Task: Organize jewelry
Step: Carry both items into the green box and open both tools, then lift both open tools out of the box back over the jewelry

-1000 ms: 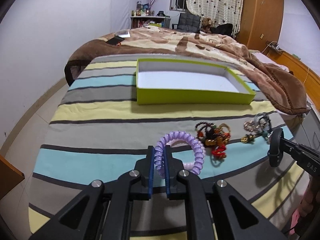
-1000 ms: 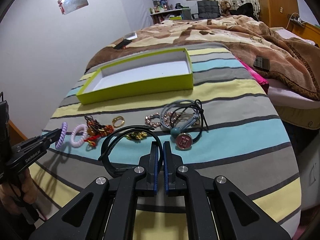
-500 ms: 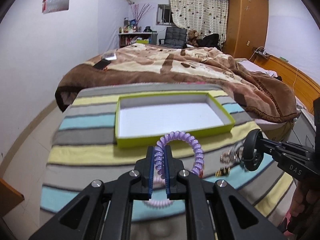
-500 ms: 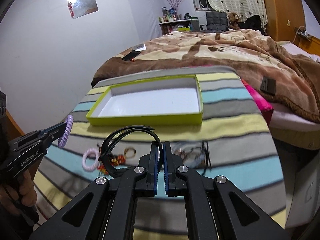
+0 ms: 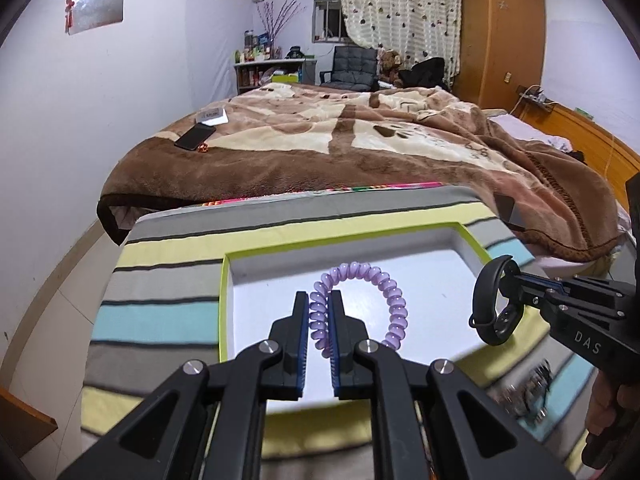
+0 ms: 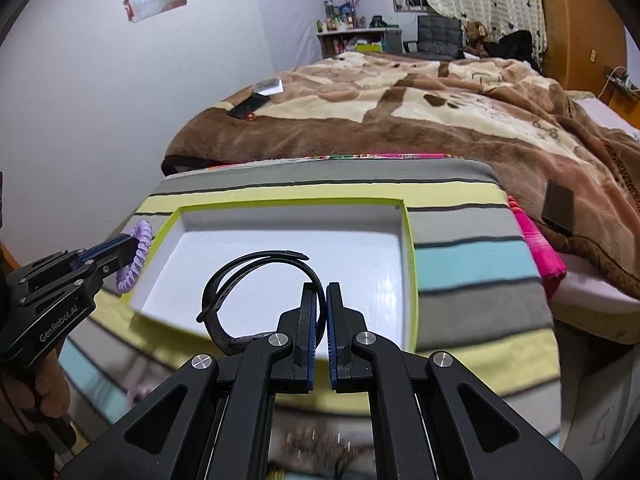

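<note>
Hair tie (image 5: 362, 304) clamped in left gripper (image 5: 320, 334), wristband (image 6: 256, 292) clamped in right gripper (image 6: 320, 330); both lifted off bedspread, now above box (image 6: 408, 272), ready to drop.

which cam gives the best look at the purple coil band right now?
Left wrist: the purple coil band arcs in full over the green tray, pinched by the left gripper. Right wrist shows it only edge-on at the frame's left, partly hidden by the fingers.
</note>
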`<state>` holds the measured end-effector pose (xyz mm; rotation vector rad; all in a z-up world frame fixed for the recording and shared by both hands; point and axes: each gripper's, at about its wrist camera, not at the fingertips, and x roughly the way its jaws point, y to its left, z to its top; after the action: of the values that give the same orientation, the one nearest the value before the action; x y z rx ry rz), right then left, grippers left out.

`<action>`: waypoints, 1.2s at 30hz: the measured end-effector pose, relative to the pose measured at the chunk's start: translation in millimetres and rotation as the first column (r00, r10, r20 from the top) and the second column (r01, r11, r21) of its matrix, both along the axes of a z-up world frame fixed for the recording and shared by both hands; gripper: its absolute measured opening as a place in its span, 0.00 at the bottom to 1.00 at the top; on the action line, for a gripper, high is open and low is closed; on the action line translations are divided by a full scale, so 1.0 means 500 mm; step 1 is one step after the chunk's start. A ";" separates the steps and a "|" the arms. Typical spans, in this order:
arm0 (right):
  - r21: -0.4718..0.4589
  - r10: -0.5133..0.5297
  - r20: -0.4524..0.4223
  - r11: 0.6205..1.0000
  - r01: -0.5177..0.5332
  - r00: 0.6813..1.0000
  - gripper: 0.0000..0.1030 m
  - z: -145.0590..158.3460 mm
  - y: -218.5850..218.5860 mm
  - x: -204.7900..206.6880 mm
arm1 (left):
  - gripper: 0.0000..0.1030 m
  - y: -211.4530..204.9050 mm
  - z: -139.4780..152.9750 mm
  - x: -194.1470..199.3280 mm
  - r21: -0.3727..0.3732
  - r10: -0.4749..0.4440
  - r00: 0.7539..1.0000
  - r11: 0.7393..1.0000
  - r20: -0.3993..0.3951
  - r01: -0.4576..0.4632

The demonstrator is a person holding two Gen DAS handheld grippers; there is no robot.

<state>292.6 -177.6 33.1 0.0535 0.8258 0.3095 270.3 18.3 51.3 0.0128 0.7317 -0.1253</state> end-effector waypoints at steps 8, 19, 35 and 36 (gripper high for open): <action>-0.029 -0.009 -0.090 1.000 0.006 0.996 0.04 -0.057 0.026 0.119 | 0.09 -0.008 -0.060 0.101 0.035 0.008 0.998 0.999 -0.063 -0.006; -0.085 -0.013 -0.142 0.996 0.001 0.990 0.04 -0.093 0.053 0.189 | 0.10 -0.012 -0.116 0.158 0.064 0.013 0.991 0.998 -0.136 -0.004; -0.055 0.007 -0.113 0.998 -0.013 0.994 0.17 -0.066 0.048 0.180 | 0.23 0.001 -0.096 0.132 0.003 0.008 0.994 1.000 -0.111 -0.008; -0.053 0.007 -0.102 0.999 -0.012 0.995 0.17 -0.060 0.046 0.173 | 0.23 0.003 -0.091 0.122 -0.002 0.008 0.995 1.000 -0.102 -0.008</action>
<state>378.9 -154.6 3.1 0.0152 0.9358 0.2950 331.5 20.0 6.0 0.0006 0.8332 -0.1197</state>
